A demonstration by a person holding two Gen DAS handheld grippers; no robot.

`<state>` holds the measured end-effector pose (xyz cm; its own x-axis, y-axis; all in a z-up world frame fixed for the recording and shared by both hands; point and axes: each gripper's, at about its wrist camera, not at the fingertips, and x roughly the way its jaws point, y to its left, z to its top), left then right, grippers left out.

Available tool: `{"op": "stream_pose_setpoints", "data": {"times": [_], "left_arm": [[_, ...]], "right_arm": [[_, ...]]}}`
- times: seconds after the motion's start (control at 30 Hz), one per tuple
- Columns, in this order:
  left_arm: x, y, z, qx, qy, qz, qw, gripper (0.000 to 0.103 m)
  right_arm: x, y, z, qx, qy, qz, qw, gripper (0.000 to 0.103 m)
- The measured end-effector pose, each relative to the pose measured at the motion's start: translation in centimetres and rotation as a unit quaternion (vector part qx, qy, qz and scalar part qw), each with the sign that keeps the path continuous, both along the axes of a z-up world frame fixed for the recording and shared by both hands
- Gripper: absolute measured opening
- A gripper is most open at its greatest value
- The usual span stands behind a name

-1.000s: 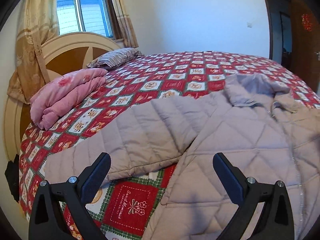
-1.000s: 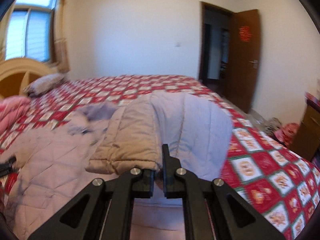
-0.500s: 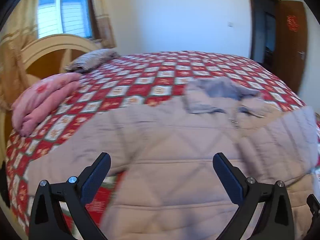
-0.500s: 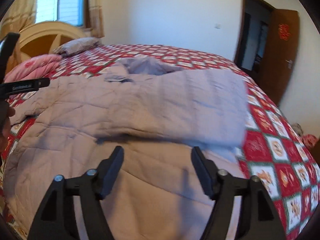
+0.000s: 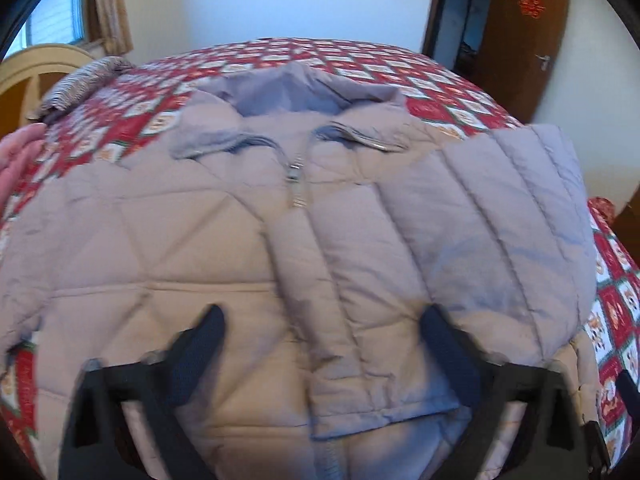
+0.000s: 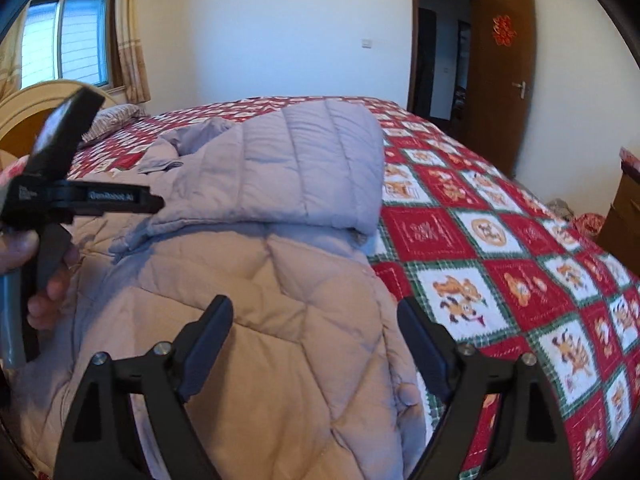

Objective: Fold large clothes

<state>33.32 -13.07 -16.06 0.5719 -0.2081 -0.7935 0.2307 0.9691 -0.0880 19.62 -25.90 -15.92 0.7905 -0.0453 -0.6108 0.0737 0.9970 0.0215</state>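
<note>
A beige quilted jacket (image 5: 200, 240) lies front up on the bed, zipper (image 5: 298, 184) closed, hood (image 5: 292, 92) toward the far side. One sleeve (image 5: 500, 220) is folded across the chest; it also shows in the right wrist view (image 6: 304, 160). My left gripper (image 5: 322, 320) hovers low over the jacket's middle, its jaws closing, with the sleeve's cuff end lying between them but no pad pressing on it. My right gripper (image 6: 314, 316) stands over the jacket's lower right part (image 6: 280, 280), jaws still opening, nothing held. A hand (image 6: 40, 280) holds the left gripper body at the left.
The red checked bedspread (image 6: 500, 260) shows bare to the right of the jacket. A striped pillow (image 5: 84, 84) and a wooden headboard (image 5: 36, 72) stand at the far left, a pink folded blanket (image 5: 16, 152) beside them. A brown door (image 6: 504, 72) is open at the back right.
The right gripper let go of the sleeve and opened; the sleeve now lies folded across the jacket. The left gripper swung right over the jacket, tipped down, and its jaws narrowed.
</note>
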Motion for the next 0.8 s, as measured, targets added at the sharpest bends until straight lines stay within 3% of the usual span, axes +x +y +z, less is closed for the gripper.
{"op": "stream_pose_setpoints", "data": {"times": [0.03, 0.13, 0.3, 0.37, 0.5, 0.53, 0.6, 0.8], "left_arm": [[0.1, -0.3, -0.3, -0.008, 0.007, -0.012, 0.9999, 0.035], [-0.5, -0.2, 0.1, -0.009, 0.0, -0.024, 0.9997, 0.017], [-1.4, 1.8, 1.7, 0.016, -0.043, -0.019, 0.9988, 0.013], [-1.2, 2.6, 1.8, 0.017, -0.045, -0.016, 0.9987, 0.013], [-0.8, 3.8, 1.3, 0.024, -0.047, -0.009, 0.9986, 0.012], [-0.8, 4.0, 1.2, 0.032, -0.051, -0.008, 0.9981, 0.012], [-1.3, 4.7, 1.2, 0.049, -0.065, -0.008, 0.9967, 0.012], [-2.3, 7.6, 0.9, 0.081, -0.083, 0.003, 0.9932, 0.012]], "right_arm": [[0.0, -0.3, -0.2, 0.005, 0.003, -0.002, 1.0, 0.087], [0.1, -0.7, -0.9, 0.013, 0.011, -0.01, 1.0, 0.087], [0.0, -1.3, -1.6, 0.014, 0.018, -0.024, 0.999, 0.087], [-0.2, -1.9, -1.5, 0.003, 0.021, -0.049, 0.999, 0.087], [-0.6, -3.5, -1.9, 0.025, 0.047, -0.068, 0.996, 0.09], [-0.7, -3.6, -2.2, 0.029, 0.062, -0.065, 0.996, 0.088], [-0.9, -3.4, -2.9, 0.022, 0.093, -0.055, 0.994, 0.069], [-2.7, -2.8, -3.8, 0.012, 0.137, -0.043, 0.99, 0.058]]}}
